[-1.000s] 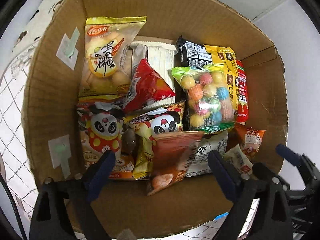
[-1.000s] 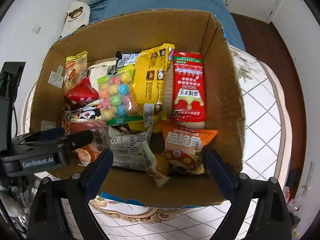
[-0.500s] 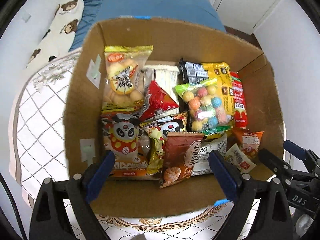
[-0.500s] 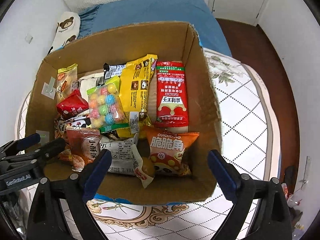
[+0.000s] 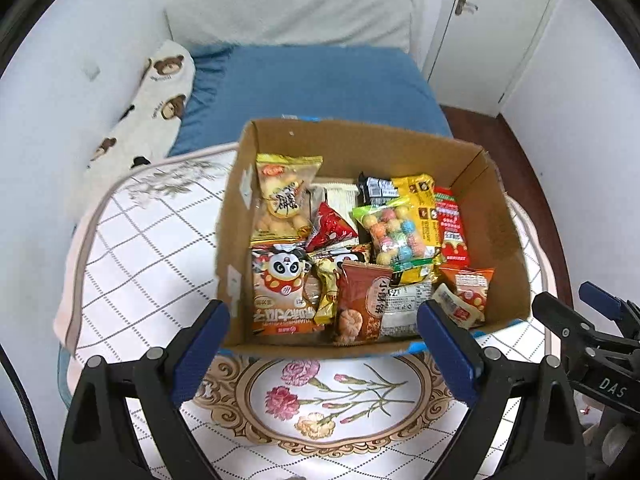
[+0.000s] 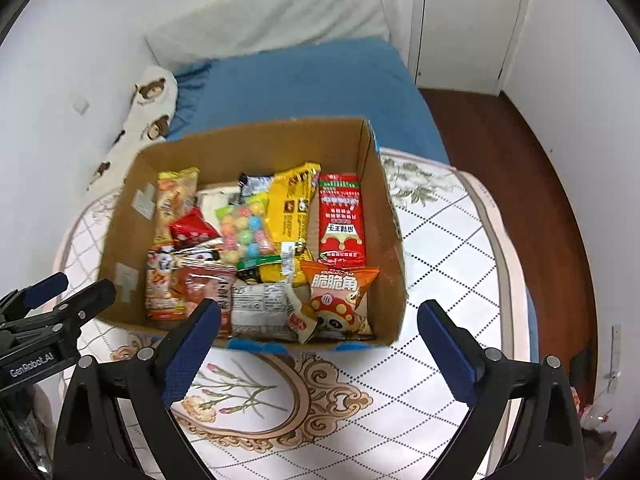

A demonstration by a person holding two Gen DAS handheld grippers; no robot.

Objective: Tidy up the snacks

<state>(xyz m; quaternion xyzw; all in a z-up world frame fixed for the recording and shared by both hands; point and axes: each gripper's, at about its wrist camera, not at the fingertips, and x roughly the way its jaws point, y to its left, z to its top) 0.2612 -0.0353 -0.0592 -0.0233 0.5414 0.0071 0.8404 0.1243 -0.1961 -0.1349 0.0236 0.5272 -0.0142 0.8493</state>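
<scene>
With both tools pulled well back from a second ago: left tool and right tool spread apart, empty, hovering short of cardboard box on the bed; snacks all inside, so probably finished.

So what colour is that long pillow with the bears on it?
Cream with brown bear faces; the bear pillow shows best in the left wrist view.

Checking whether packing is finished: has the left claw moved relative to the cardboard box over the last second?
Yes. The left claw has pulled back and up from the cardboard box; the box looks smaller, with the bed visible around it.
</scene>
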